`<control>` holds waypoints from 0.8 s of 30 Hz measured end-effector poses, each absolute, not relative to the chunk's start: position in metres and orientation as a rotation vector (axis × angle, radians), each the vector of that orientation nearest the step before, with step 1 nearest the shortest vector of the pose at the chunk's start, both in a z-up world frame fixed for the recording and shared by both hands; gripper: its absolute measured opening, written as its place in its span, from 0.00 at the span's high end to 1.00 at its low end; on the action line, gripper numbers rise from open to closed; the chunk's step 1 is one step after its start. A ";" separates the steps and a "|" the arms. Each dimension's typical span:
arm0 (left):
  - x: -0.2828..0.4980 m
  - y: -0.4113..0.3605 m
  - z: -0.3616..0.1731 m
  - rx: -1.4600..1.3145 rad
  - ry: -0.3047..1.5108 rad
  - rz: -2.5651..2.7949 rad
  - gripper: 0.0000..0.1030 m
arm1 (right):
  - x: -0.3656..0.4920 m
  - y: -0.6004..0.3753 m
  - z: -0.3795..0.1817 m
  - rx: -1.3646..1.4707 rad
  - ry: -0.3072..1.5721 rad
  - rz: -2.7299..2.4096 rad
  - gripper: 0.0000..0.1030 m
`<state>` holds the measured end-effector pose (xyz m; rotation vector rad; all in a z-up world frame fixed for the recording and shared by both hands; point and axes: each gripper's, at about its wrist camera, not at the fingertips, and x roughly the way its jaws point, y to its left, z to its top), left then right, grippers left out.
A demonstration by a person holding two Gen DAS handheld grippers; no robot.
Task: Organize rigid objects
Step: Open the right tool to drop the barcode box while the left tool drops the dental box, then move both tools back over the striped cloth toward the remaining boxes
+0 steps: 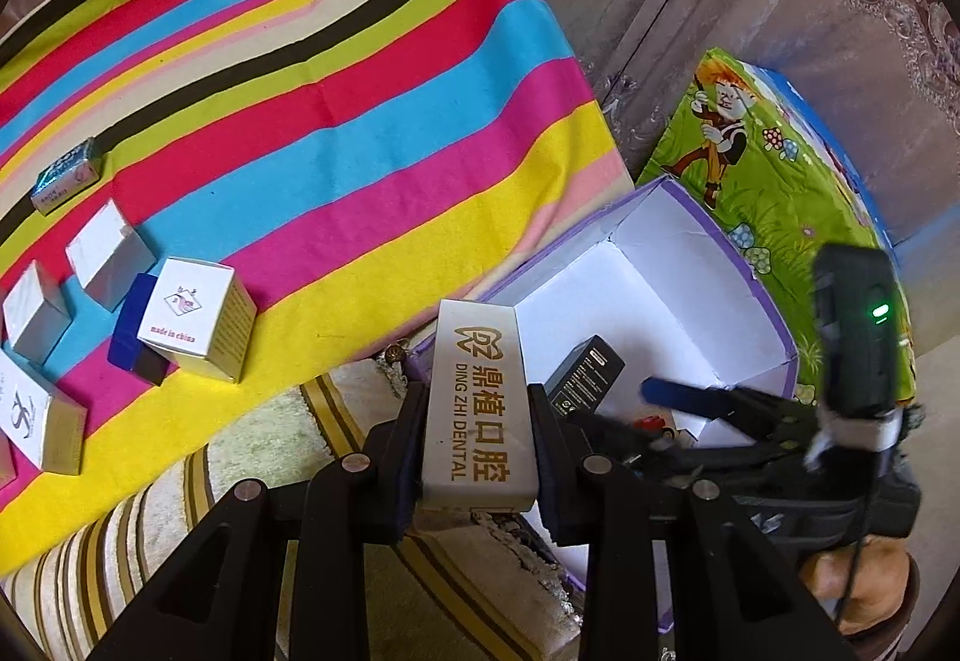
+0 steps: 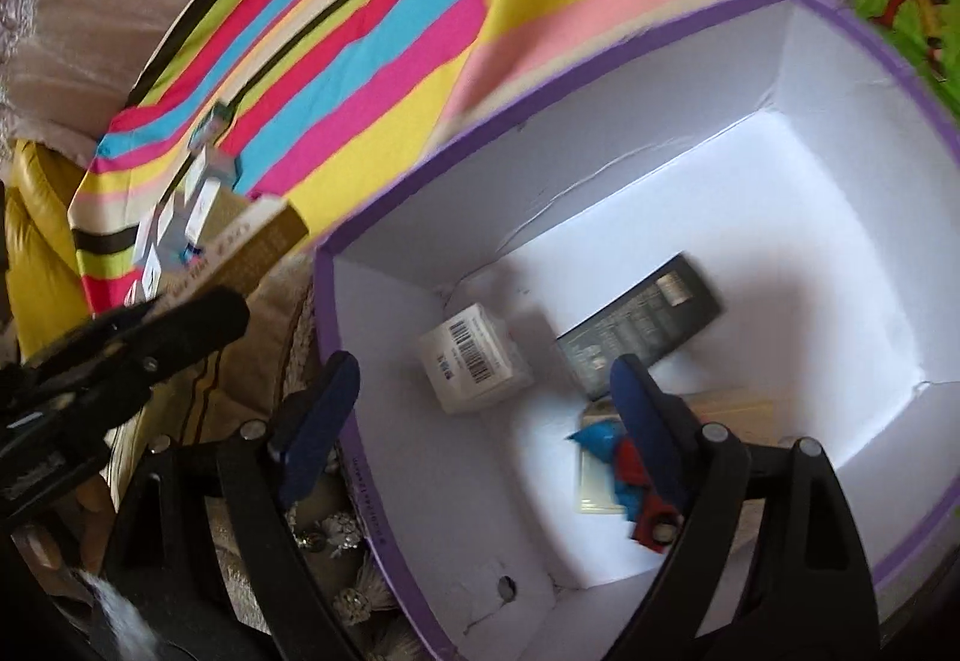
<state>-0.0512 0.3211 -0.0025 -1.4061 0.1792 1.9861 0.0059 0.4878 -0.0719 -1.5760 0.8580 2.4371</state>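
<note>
Left wrist view first: the left gripper [image 1: 477, 433] has its fingers pinched on the long sides of a white dental box [image 1: 477, 403] with gold lettering, carried lengthwise so its far end points toward 12 o'clock. It hangs at the near-left rim of the purple-edged storage box [image 1: 690, 265], which I judge is the collecting place, so this grip suits lowering the carton in end-first. At 9 o'clock several small cartons wait on the striped cloth [image 1: 336, 78], among them a white carton marked made in china [image 1: 195, 319] leaning against a dark blue box [image 1: 135, 337], and a foil-wrapped box [image 1: 65, 176] farther back. Those look like the items yet to be sorted. At 3 o'clock the right gripper's blue finger [image 1: 678, 397] reaches into the storage box beside a black carton [image 1: 585, 373].

Right wrist view: the right gripper [image 2: 480, 409] has its fingers spread wide with nothing between them; the left finger sits outside the storage box's purple wall [image 2: 336, 337] and the right one inside. Below lie a white barcode box [image 2: 474, 367] at 12 o'clock, the black carton [image 2: 642, 325] at 1 o'clock, and a red-and-blue packet [image 2: 624, 469] under the right finger. At 9 o'clock the left gripper [image 2: 198, 289] holds the dental box [image 2: 252, 247].
</note>
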 end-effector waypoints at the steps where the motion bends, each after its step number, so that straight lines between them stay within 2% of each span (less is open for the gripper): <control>1: -0.051 0.323 -0.003 -1.404 0.186 1.980 0.68 | 0.009 0.491 -0.068 -1.553 0.854 2.439 0.15; 8: -0.049 0.333 -0.005 -1.405 0.216 1.948 0.66 | 0.025 0.513 -0.047 -1.391 0.844 2.406 0.15; 13: -0.057 0.323 -0.007 -1.434 0.133 1.946 0.62 | 0.025 0.507 -0.044 -1.368 0.826 2.433 0.15; 24: -0.066 0.284 -0.003 -1.444 -0.031 1.976 0.62 | 0.013 0.490 -0.030 -1.286 0.786 2.511 0.15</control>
